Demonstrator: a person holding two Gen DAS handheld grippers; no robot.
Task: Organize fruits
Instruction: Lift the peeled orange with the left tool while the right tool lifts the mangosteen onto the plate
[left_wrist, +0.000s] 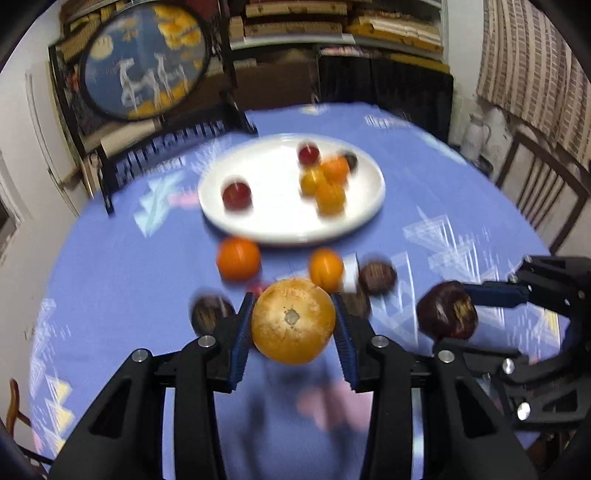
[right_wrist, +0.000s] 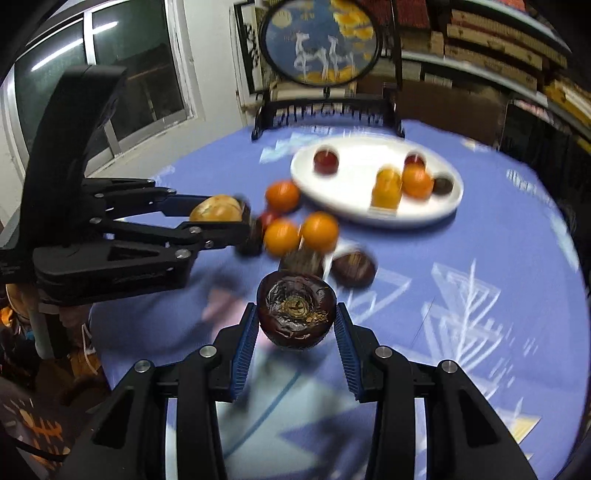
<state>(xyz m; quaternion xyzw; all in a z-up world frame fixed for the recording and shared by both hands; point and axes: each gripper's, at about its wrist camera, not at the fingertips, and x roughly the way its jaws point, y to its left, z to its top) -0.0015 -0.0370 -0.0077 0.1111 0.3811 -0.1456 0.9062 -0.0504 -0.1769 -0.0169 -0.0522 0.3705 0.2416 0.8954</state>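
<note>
My left gripper (left_wrist: 293, 321) is shut on a large yellow-orange fruit (left_wrist: 293, 320), held above the blue tablecloth; it also shows in the right wrist view (right_wrist: 218, 209). My right gripper (right_wrist: 295, 317) is shut on a dark purple fruit (right_wrist: 295, 312), also seen at the right of the left wrist view (left_wrist: 447, 310). A white plate (left_wrist: 273, 221) beyond holds several red, orange and dark fruits. Loose oranges (left_wrist: 238, 258) and dark fruits (left_wrist: 376, 277) lie on the cloth between the grippers and the plate.
A round framed picture on a black stand (left_wrist: 144, 62) stands at the table's far edge behind the plate. A wooden chair (left_wrist: 543, 192) is at the right. Shelves with boxes (left_wrist: 332, 26) fill the back wall. A window (right_wrist: 96, 85) is at the left.
</note>
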